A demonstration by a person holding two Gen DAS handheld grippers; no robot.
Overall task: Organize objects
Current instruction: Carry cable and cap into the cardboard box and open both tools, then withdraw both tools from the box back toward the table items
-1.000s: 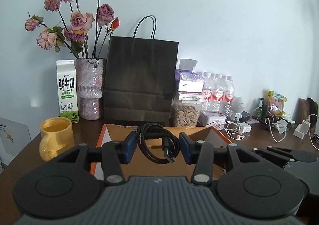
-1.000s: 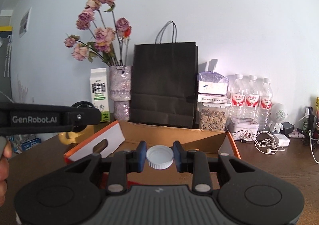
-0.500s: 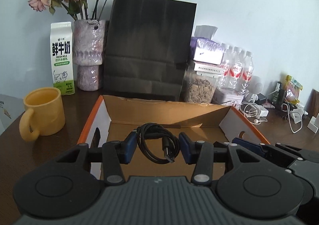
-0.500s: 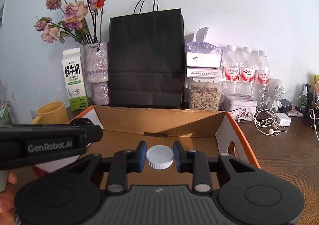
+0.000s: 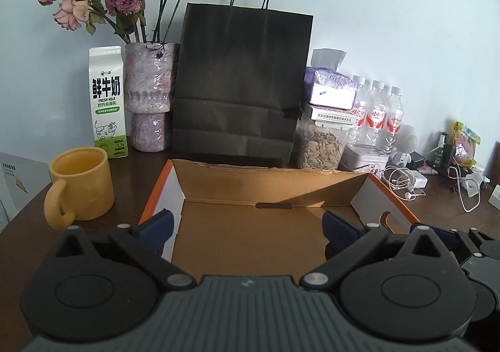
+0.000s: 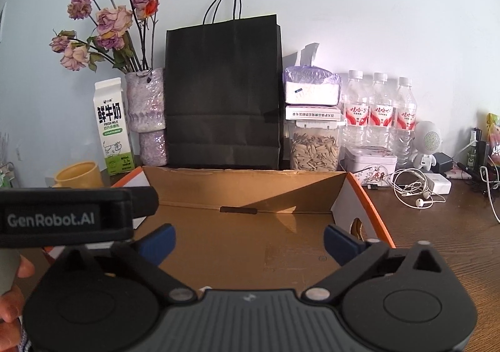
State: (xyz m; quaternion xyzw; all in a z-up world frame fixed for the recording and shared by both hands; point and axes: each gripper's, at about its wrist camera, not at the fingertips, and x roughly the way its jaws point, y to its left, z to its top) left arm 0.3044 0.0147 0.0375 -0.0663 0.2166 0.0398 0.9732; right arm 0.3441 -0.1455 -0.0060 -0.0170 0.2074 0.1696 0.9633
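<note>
Over brown cardboard box with orange-white flaps, both claws opening, nothing between.

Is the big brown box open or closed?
Open. The cardboard box has its flaps standing up and its bare brown floor shows. Whether anything lies in the near part, hidden behind the grippers, cannot be told.

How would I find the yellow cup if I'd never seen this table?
Find the tall black paper bag against the wall, then look left past the vase of dried roses and the milk carton. In front of the carton stands the yellow mug, the only yellow thing there.
</note>
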